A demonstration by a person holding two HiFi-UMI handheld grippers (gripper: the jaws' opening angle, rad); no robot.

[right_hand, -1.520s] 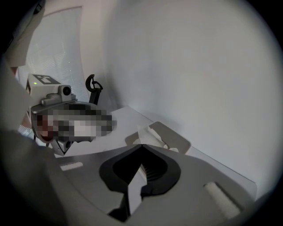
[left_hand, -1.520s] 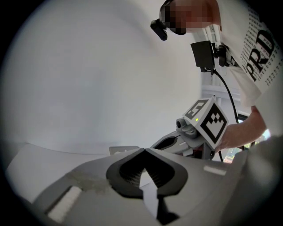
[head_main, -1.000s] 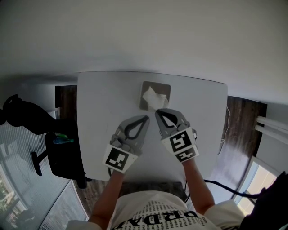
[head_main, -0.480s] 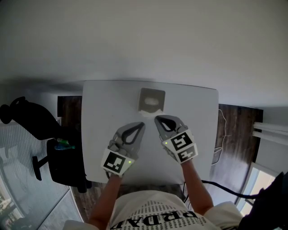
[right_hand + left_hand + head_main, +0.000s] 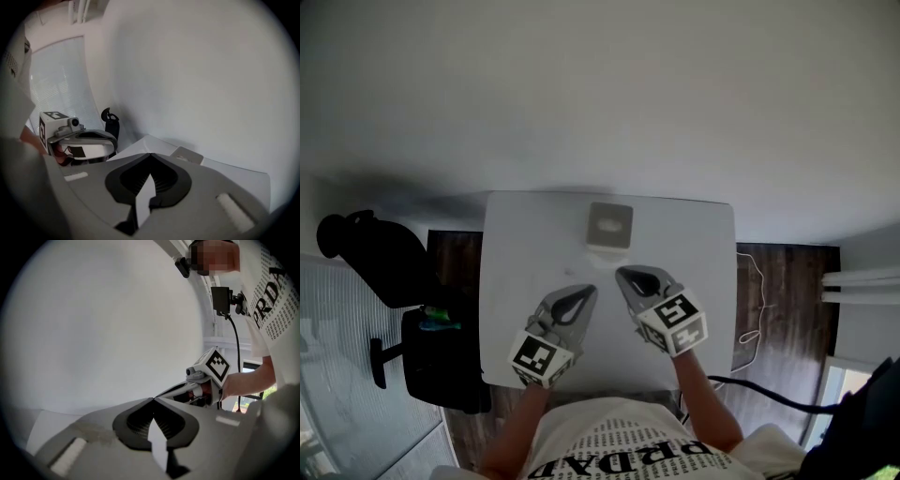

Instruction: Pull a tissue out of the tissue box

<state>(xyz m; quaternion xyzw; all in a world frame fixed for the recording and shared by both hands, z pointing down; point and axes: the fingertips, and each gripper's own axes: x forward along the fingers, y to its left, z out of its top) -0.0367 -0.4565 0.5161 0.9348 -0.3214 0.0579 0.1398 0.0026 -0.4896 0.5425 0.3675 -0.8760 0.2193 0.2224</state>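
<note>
White bench (image 5: 516, 281) against a pale wall. Tissue box (image 5: 609, 226) sits on its far half, about centred and close to the far edge. The opening faces up; whatever shows in it is too small to make out.

Left tongs (image 5: 591, 289) and right tongs (image 5: 621, 273) are held over the middle of the bench, on the near side of the box and apart from it. Their tips point toward it and angle in toward each other. Both pairs are pressed together at the tips, nothing pinched.

Right tongs lie nearer the box than the left.

Beside the bench, on dark wood floor: black chair (image 5: 375, 258) at left, a dark bag or case (image 5: 436, 356) in front of it, a thin pale cable (image 5: 757, 305) at right.
</note>
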